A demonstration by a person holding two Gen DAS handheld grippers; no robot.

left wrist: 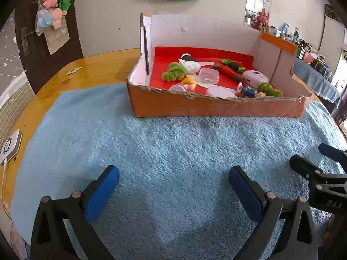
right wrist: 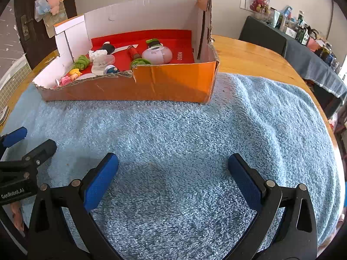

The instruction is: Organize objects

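An orange cardboard box [left wrist: 216, 106] with a red floor and a torn front wall stands at the far side of a blue towel [left wrist: 173, 151]. It also shows in the right wrist view [right wrist: 173, 82]. Inside lie several small things: green plush pieces [left wrist: 174, 72], a clear plastic case [left wrist: 208, 75], a red-brown stick [left wrist: 227, 72], a pale pink oval case [right wrist: 157, 54] and little figures [left wrist: 190, 83]. My left gripper [left wrist: 173, 181] is open and empty, low over the towel, well short of the box. My right gripper [right wrist: 173, 173] is open and empty beside it.
The towel [right wrist: 195, 151] covers a round wooden table [right wrist: 249, 54]. A white device with a cable [left wrist: 10, 147] lies at the table's left edge. A dark door [left wrist: 32, 39] with hanging toys is at back left. Cluttered shelves [right wrist: 303, 32] stand at right.
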